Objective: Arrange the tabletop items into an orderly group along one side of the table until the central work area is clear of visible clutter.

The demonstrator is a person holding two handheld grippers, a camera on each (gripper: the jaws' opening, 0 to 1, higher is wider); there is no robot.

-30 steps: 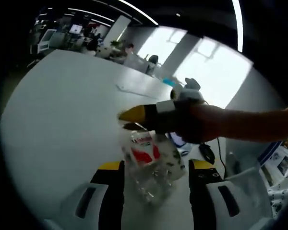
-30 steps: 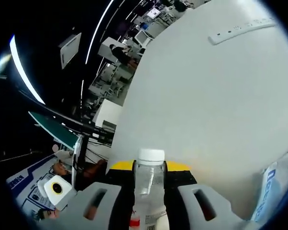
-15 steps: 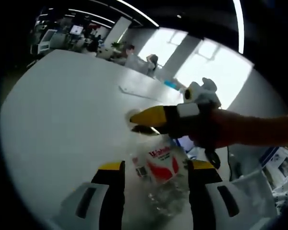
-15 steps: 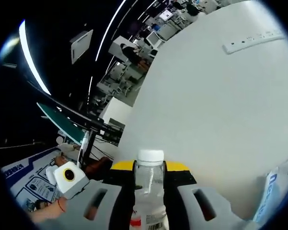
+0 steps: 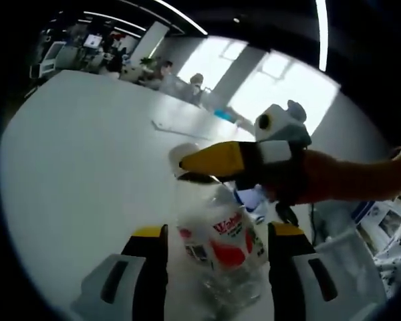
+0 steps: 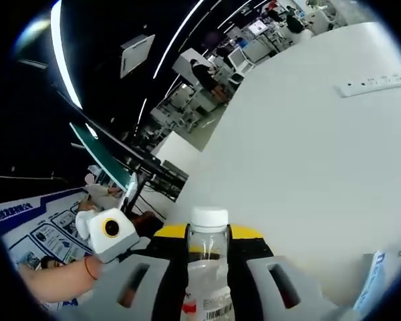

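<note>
Bottle [image 5: 217,237]: clear plastic, red label, white cap, low centre of the left gripper view, between the left jaws
Left gripper [image 5: 217,237]: jaws flank the bottle's body; contact too unclear to tell if they grip
Right gripper [image 6: 208,239]: jaws closed on the bottle's neck under the cap, bottom centre of its view
Table [image 6: 307,160]: white, a power strip [image 6: 376,84] at upper right
Packet [image 6: 381,281]: blue-printed, lower right edge

Clear plastic bottle [image 5: 217,251], red-white label, white cap [image 6: 208,217], tilted above white table [image 5: 80,167]
</note>
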